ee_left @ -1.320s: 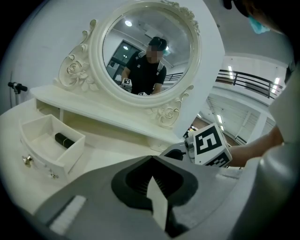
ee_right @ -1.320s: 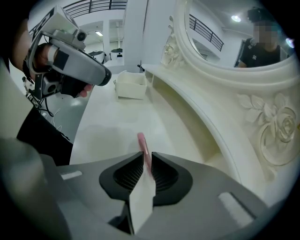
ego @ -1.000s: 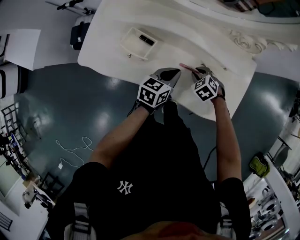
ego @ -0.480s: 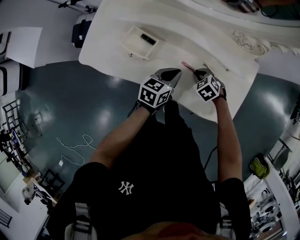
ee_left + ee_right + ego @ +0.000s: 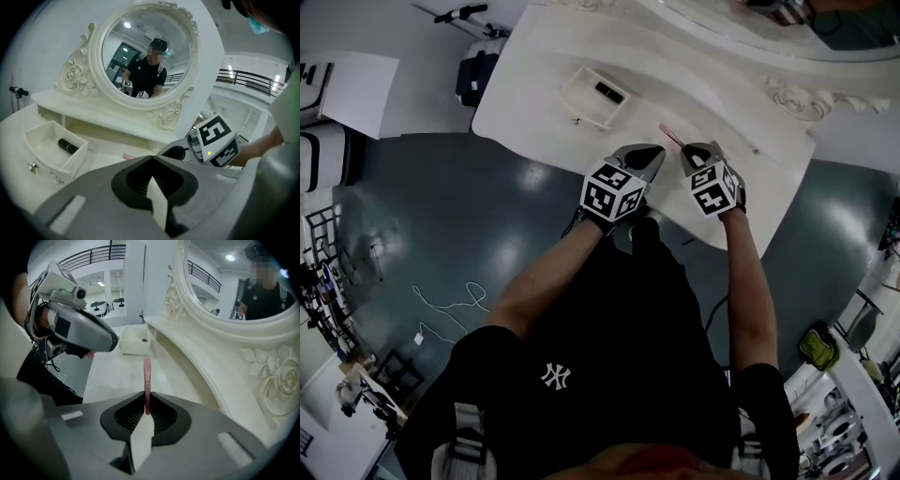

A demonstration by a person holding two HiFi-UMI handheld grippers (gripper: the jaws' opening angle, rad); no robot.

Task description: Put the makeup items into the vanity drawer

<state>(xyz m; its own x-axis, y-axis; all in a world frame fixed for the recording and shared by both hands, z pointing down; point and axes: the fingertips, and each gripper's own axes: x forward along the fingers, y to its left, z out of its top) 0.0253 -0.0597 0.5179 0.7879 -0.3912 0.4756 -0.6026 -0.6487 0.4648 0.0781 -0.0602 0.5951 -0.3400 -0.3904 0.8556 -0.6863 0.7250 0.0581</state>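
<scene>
Looking down in the head view, the white table (image 5: 534, 112) filled the top of the frame. The drawer (image 5: 581, 103) stood open in the upper middle, a little to the left. A black tube (image 5: 608, 91) lay flat inside it, and no claw was near it.

Lower down, at the middle of the frame, was the left claw (image 5: 654, 150), over the near part of the table. In the left gripper view its two jaws were pressed together with nothing between them. That view showed the drawer at the lower left and the big round mirror (image 5: 140, 33) at the top.

Just to the right of the left claw was the pink stick (image 5: 670, 136). It was thin and long. It was not in the drawer. It poked out toward the upper left, and its far end pointed at the drawer but was well apart from it.

Next came the right claw (image 5: 689, 152), just beside the left one but not touching it. Its jaws had just been closing, and the right gripper view showed them clamped on the near end of the pink stick. I could not tell if the stick's far end touched the table.

At the upper right of the head view, carved flowers (image 5: 797, 94) sat on the mirror's frame.
</scene>
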